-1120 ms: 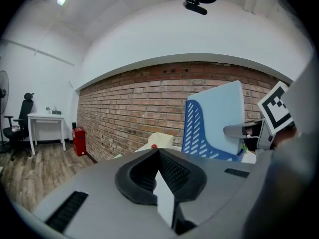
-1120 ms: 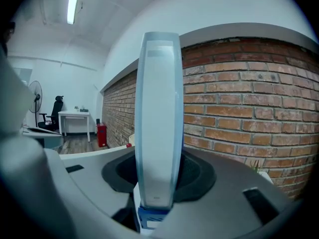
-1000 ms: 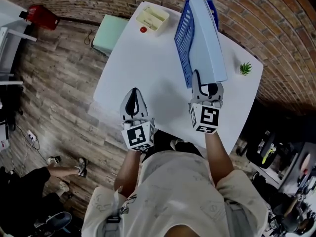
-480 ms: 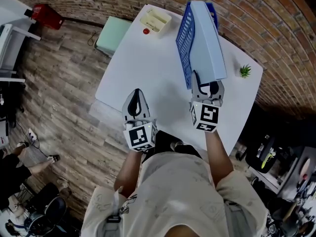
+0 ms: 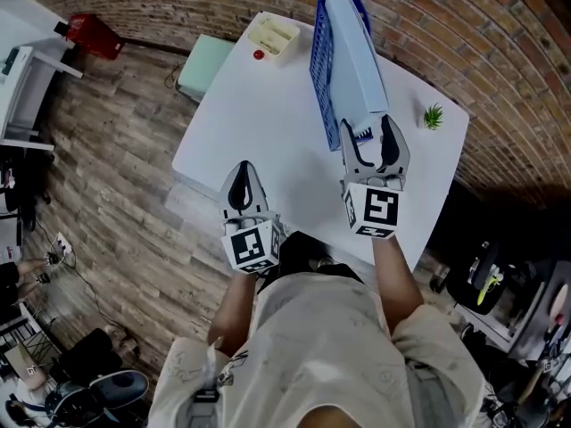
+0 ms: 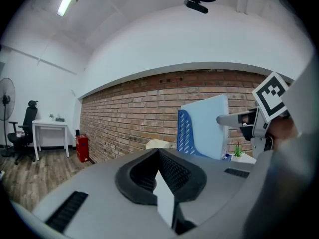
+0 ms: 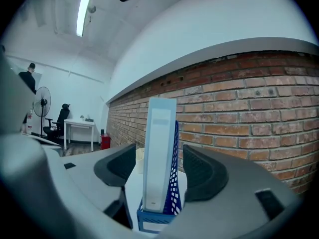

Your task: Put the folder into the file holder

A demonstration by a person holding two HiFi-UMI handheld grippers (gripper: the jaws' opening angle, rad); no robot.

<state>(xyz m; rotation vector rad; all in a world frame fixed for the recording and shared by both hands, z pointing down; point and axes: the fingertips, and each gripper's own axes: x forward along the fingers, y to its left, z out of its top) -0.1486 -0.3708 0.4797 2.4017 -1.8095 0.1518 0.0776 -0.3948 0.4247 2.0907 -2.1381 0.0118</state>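
Above table (image 5: 268,105), right gripper (image 5: 368,132) just opened, straddling folder (image 5: 353,56)

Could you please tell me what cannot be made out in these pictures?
The tray: contents too small to tell, head view.
The red item beside it: too small to name, head view.
The holder: its inside is covered by the folder, head view.
The table: mostly hidden by the left claw itself, left gripper view.
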